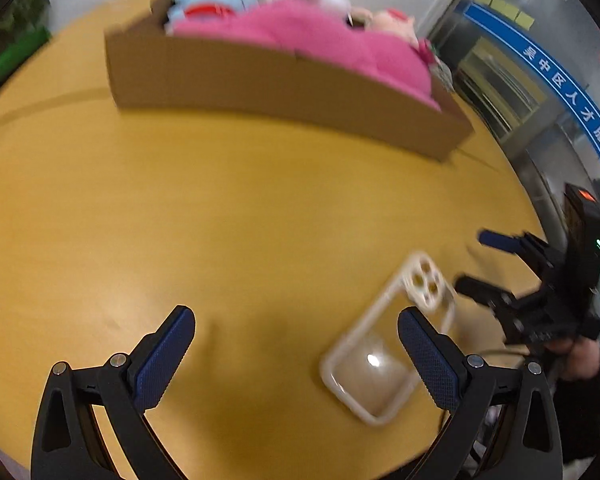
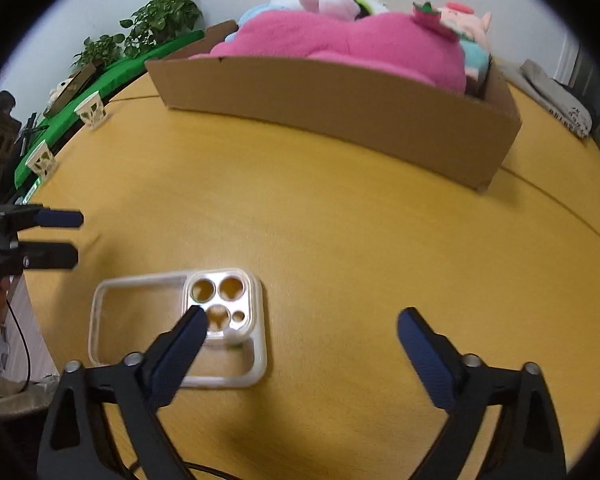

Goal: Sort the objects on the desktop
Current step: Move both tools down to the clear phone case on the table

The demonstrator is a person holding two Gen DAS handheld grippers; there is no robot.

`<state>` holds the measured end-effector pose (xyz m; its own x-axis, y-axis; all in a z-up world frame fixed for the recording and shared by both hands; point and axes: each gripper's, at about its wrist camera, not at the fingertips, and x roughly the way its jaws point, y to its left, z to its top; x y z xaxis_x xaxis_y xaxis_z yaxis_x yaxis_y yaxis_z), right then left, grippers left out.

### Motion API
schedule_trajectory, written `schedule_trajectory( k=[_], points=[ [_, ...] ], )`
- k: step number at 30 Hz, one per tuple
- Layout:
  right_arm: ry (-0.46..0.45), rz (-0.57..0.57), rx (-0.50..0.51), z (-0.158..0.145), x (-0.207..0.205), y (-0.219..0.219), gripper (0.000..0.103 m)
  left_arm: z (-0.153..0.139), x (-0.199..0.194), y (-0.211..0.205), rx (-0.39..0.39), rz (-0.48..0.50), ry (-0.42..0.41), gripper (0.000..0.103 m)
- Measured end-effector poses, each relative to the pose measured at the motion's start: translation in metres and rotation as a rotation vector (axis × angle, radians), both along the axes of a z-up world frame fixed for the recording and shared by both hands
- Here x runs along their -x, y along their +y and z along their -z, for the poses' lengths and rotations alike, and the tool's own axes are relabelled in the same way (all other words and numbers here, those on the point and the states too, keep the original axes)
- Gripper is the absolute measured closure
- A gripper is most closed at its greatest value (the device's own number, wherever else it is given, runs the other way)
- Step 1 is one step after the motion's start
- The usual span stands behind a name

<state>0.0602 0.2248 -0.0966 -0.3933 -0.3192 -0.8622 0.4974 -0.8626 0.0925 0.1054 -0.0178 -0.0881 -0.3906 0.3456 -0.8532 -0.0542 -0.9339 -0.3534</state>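
A clear phone case (image 2: 180, 330) is laid flat on the counter (image 2: 340, 240). The jaws of the left gripper (image 1: 296, 356) and the right gripper (image 2: 300, 354) are spread wide, and nothing is held.

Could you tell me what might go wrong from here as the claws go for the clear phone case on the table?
1. The phone case lies flat on the table, so the open right claw may only slide it instead of gripping a thin edge.
2. The left claw is also open beside it; both reaching in could collide.
3. The cardboard box is already heaped with plush toys, so the case might slip off that pile.
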Motion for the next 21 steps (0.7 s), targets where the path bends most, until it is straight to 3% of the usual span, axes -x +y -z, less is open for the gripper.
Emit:
schedule_trajectory(
  k=[2,4,7,11,12,14,16,19,20,21],
  points=[
    [-0.006,-0.01,0.012,0.004,-0.002,0.0,0.03,0.012,-0.007,0.007,-0.027,0.006,-0.049,0.0],
    [-0.004,-0.024,0.024,0.006,-0.005,-0.002,0.032,0.015,-0.014,0.013,-0.017,0.012,-0.054,0.001],
    [0.005,-0.037,0.04,0.004,-0.014,-0.004,0.043,0.016,-0.019,0.017,-0.019,0.007,-0.067,0.001],
    [0.02,-0.033,0.03,0.001,-0.033,-0.008,0.081,0.015,-0.023,0.022,-0.015,-0.005,-0.069,0.008],
    [0.025,-0.03,0.03,0.001,-0.039,-0.009,0.084,0.015,-0.023,0.023,-0.006,-0.003,-0.065,0.012],
    [0.02,-0.047,0.038,0.001,-0.051,-0.013,0.084,0.014,-0.021,0.026,-0.006,-0.003,-0.059,0.025],
    [0.01,-0.074,0.048,0.001,-0.062,-0.018,0.083,0.014,-0.019,0.024,-0.017,0.001,-0.065,0.027],
    [-0.008,-0.085,0.053,0.003,-0.068,-0.018,0.047,0.015,-0.017,0.021,-0.039,0.012,-0.084,0.027],
    [-0.019,-0.08,0.056,0.004,-0.068,-0.017,0.04,0.015,-0.02,0.018,-0.05,0.013,-0.098,0.026],
    [-0.031,-0.078,0.063,0.005,-0.068,-0.015,0.04,0.016,-0.024,0.015,-0.055,0.011,-0.114,0.026]
  ],
)
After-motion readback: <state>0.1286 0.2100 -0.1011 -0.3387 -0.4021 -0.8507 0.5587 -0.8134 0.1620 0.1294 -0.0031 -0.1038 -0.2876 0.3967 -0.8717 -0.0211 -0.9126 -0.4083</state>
